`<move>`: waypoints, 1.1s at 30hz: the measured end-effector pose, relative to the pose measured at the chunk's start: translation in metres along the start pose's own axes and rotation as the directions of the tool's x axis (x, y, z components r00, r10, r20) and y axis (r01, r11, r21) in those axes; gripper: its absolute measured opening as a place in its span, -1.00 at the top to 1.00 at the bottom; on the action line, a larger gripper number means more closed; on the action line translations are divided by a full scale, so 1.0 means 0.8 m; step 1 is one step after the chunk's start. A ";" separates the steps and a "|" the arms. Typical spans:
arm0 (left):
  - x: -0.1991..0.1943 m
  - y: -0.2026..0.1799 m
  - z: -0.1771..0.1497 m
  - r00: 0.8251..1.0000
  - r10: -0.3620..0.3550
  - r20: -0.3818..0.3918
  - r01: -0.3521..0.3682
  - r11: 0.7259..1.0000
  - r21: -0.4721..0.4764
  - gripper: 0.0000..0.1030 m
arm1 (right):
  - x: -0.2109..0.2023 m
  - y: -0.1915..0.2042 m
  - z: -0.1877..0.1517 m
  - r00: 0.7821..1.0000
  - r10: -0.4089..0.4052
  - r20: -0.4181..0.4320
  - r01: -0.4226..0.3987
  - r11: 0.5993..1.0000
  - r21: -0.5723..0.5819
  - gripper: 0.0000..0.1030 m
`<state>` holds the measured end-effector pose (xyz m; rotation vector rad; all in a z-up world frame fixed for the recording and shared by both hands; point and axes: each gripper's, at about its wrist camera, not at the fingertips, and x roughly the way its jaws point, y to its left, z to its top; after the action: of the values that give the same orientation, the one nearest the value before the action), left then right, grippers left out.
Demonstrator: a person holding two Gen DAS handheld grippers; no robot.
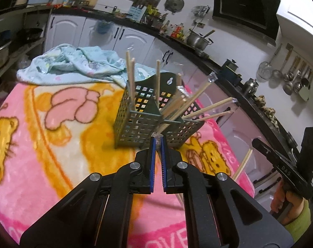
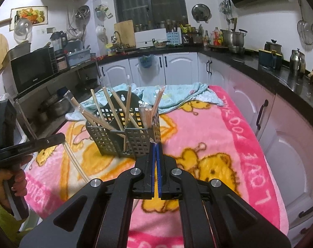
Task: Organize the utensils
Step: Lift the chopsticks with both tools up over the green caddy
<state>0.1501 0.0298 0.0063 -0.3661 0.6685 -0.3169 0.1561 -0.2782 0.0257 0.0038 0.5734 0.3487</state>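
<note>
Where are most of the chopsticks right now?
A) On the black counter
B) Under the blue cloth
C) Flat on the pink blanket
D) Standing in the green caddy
D: both views show the chopsticks standing and leaning inside the green caddy, which sits on the pink blanket.

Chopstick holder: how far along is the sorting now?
Done: many chopsticks stand in the holder. In hand: the left gripper is shut on one pair, the right gripper on another pair. Left: both pairs must go in; no others lie on the blanket.
</note>
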 end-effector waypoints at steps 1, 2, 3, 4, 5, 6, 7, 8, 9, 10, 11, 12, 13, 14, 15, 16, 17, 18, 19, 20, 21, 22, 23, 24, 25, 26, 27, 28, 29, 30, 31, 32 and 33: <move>0.000 -0.002 0.000 1.000 -0.004 0.000 0.004 1.000 0.002 0.96 | -0.002 0.000 0.001 1.000 0.000 0.006 0.000 1.000 -0.003 0.97; -0.001 -0.004 0.000 1.000 -0.006 0.001 0.006 1.000 0.006 0.96 | -0.003 0.000 0.001 1.000 -0.001 0.011 0.001 1.000 -0.006 0.97; -0.003 -0.006 0.001 1.000 -0.007 0.002 0.007 1.000 0.010 0.96 | -0.005 0.000 0.002 1.000 -0.004 0.015 0.004 1.000 -0.010 0.97; -0.003 -0.007 0.001 1.000 -0.011 0.003 0.010 1.000 0.009 0.96 | -0.007 0.000 0.004 1.000 -0.003 0.019 0.003 1.000 -0.010 0.97; -0.005 -0.010 0.002 1.000 -0.018 0.004 0.018 1.000 0.012 0.96 | -0.009 0.000 0.005 1.000 -0.001 0.024 0.001 1.000 -0.010 0.97; -0.007 -0.012 0.003 1.000 -0.020 0.008 0.020 1.000 0.019 0.96 | -0.012 0.000 0.007 1.000 0.000 0.032 0.001 1.000 -0.013 0.97; -0.009 -0.016 0.004 1.000 -0.027 0.012 0.027 0.999 0.025 0.96 | -0.014 0.001 0.008 0.999 0.000 0.038 0.000 1.000 -0.018 0.97; -0.010 -0.019 0.004 0.999 -0.033 0.015 0.033 0.999 0.029 0.96 | -0.018 0.001 0.010 0.999 0.000 0.045 0.001 1.000 -0.021 0.97; -0.012 -0.022 0.005 0.999 -0.039 0.019 0.038 0.999 0.034 0.96 | -0.021 0.003 0.012 0.999 -0.002 0.052 0.003 1.000 -0.025 0.97; -0.014 -0.024 0.006 0.999 -0.046 0.022 0.045 0.998 0.036 0.96 | -0.023 0.003 0.014 0.998 -0.002 0.059 0.004 1.000 -0.029 0.97; -0.015 -0.029 0.007 0.998 -0.057 0.024 0.056 0.998 0.042 0.96 | -0.025 0.004 0.017 0.998 -0.003 0.066 0.005 0.999 -0.034 0.97; -0.016 -0.032 0.009 0.998 -0.061 0.026 0.060 0.997 0.047 0.96 | -0.028 0.005 0.018 0.997 -0.004 0.074 0.007 0.999 -0.037 0.97; -0.016 -0.037 0.011 0.997 -0.068 0.029 0.067 0.996 0.057 0.96 | -0.031 0.006 0.021 0.997 -0.004 0.081 0.007 0.999 -0.041 0.97; -0.016 -0.041 0.012 0.997 -0.074 0.029 0.072 0.995 0.062 0.96 | -0.033 0.007 0.024 0.996 -0.002 0.089 0.006 0.999 -0.046 0.97; -0.017 -0.046 0.014 0.996 -0.080 0.031 0.078 0.994 0.071 0.96 | -0.036 0.007 0.027 0.995 -0.003 0.099 0.008 0.999 -0.047 0.97; -0.017 -0.052 0.017 0.996 -0.085 0.033 0.083 0.993 0.080 0.96 | -0.037 0.008 0.029 0.995 -0.005 0.104 0.010 0.999 -0.045 0.97; -0.017 -0.056 0.018 0.995 -0.091 0.034 0.088 0.992 0.086 0.96 | -0.039 0.008 0.032 0.994 -0.004 0.110 0.009 0.999 -0.044 0.97; -0.019 -0.062 0.021 0.994 -0.099 0.036 0.096 0.991 0.093 0.96 | -0.042 0.008 0.035 0.993 -0.005 0.117 0.011 0.999 -0.044 0.97; -0.020 -0.068 0.024 0.994 -0.106 0.041 0.101 0.990 0.103 0.96 | -0.044 0.007 0.039 0.992 -0.007 0.126 0.012 0.999 -0.044 0.97; -0.021 -0.071 0.026 0.993 -0.111 0.044 0.106 0.988 0.110 0.96 | -0.046 0.007 0.041 0.991 -0.006 0.131 0.012 0.999 -0.045 0.97; -0.022 -0.075 0.028 0.992 -0.117 0.047 0.111 0.987 0.116 0.96 | -0.048 0.006 0.044 0.990 -0.007 0.138 0.013 0.999 -0.046 0.97; -0.024 -0.079 0.032 0.991 -0.127 0.052 0.120 0.985 0.123 0.96 | -0.050 0.006 0.048 0.989 -0.007 0.145 0.013 0.999 -0.044 0.97; -0.024 -0.082 0.034 0.990 -0.133 0.054 0.125 0.984 0.127 0.96 | -0.051 0.006 0.051 0.989 -0.004 0.150 0.011 0.999 -0.044 0.97; -0.025 -0.086 0.037 0.988 -0.141 0.057 0.133 0.982 0.132 0.96 | -0.053 0.006 0.053 0.988 -0.004 0.153 0.011 0.999 -0.046 0.97; -0.025 -0.090 0.040 0.987 -0.150 0.059 0.141 0.981 0.135 0.96 | -0.054 0.007 0.056 0.987 -0.002 0.160 0.010 0.999 -0.048 0.97; -0.025 -0.093 0.043 0.986 -0.156 0.060 0.147 0.979 0.139 0.97 | -0.055 0.007 0.060 0.987 0.001 0.163 0.008 0.999 -0.051 0.97; -0.026 -0.098 0.046 0.985 -0.160 0.063 0.149 0.978 0.149 0.96 | -0.054 0.008 0.063 0.986 0.004 0.166 0.005 0.999 -0.053 0.97; -0.027 -0.101 0.049 0.985 -0.162 0.065 0.150 0.976 0.155 0.96 | -0.056 0.009 0.067 0.985 0.009 0.172 0.001 0.998 -0.057 0.97; -0.027 -0.105 0.052 0.984 -0.166 0.067 0.154 0.975 0.160 0.96 | -0.056 0.011 0.069 0.984 0.012 0.176 -0.002 0.998 -0.060 0.97; -0.028 -0.108 0.055 0.983 -0.171 0.068 0.158 0.974 0.164 0.96 | -0.058 0.013 0.071 0.984 0.015 0.180 -0.004 0.998 -0.063 0.97; -0.030 -0.113 0.059 0.982 -0.177 0.072 0.163 0.972 0.170 0.96 | -0.059 0.014 0.073 0.983 0.020 0.184 -0.008 0.998 -0.065 0.97; -0.032 -0.117 0.063 0.981 -0.180 0.077 0.164 0.970 0.180 0.96 | -0.060 0.016 0.076 0.982 0.027 0.187 -0.015 0.998 -0.068 0.97; -0.034 -0.120 0.067 0.980 -0.183 0.082 0.165 0.968 0.188 0.96 | -0.061 0.018 0.079 0.981 0.032 0.190 -0.019 0.997 -0.070 0.97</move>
<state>0.1488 -0.0332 0.1006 -0.2654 0.5065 -0.5202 0.1470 -0.2749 0.1063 -0.0202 0.3716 0.3880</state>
